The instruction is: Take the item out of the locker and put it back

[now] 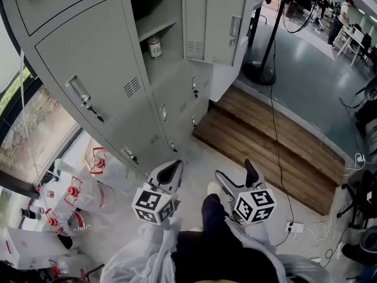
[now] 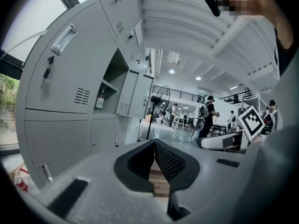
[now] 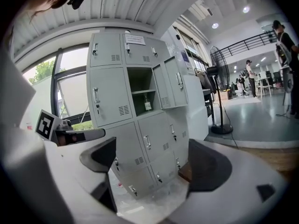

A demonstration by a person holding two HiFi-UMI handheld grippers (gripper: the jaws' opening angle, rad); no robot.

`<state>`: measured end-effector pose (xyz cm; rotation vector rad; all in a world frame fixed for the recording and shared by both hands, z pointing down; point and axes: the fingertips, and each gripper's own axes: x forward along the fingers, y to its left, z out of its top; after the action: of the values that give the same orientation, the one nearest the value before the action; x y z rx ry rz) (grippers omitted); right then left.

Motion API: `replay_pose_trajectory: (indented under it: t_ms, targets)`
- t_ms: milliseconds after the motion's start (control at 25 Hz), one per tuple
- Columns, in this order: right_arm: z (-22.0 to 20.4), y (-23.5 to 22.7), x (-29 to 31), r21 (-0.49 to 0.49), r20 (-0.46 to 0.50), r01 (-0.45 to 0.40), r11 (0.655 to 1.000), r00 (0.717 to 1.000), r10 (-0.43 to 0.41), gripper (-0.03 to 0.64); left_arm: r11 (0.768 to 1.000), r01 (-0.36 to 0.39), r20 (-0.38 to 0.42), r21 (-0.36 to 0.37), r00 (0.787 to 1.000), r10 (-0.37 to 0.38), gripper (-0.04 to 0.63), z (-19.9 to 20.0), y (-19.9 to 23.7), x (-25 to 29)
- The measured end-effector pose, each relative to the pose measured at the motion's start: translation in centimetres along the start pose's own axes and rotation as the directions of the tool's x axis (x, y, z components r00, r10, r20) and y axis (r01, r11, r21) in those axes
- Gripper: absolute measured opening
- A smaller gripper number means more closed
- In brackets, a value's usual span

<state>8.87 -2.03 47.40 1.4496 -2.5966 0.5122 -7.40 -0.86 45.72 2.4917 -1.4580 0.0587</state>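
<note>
The grey locker bank has one compartment with its door swung open. Inside, a small bottle with a red-and-white label stands upright on the compartment floor; it also shows as the bottle and the bottle. My left gripper hangs low in front of the lockers, well away from the bottle, jaws closed together on nothing. My right gripper is beside it, also far from the locker, with its jaws spread wide and nothing between them.
A wooden step platform lies right of the lockers, with a standing fan and a cable behind it. Clear bags of red-capped items sit on the floor at the left. A power strip lies near my right side. People stand far off.
</note>
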Motion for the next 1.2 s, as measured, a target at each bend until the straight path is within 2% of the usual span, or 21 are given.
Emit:
replay_pose_trajectory:
  t_ms: [640,1000,1200]
  targets:
    - [6.9,-10.2,11.8,-0.013,-0.009,-0.064,0.998,0.998,0.064,0.482,0.994,-0.105,0.028,0.015,0.994,0.104,0.008,5.1,5.6,13.6]
    - [8.8,-13.4,17.6,-0.031,-0.029,-0.119,0.992,0.993,0.118,0.482,0.986,-0.166,0.034,0.009,0.986,0.165,0.008,6.2,9.0,18.6]
    - [9.7,-14.1,21.3,-0.058,-0.040,-0.178,0.982,0.984,0.176,0.482,0.975,-0.221,0.055,0.008,0.974,0.221,0.008,6.8,11.8,20.6]
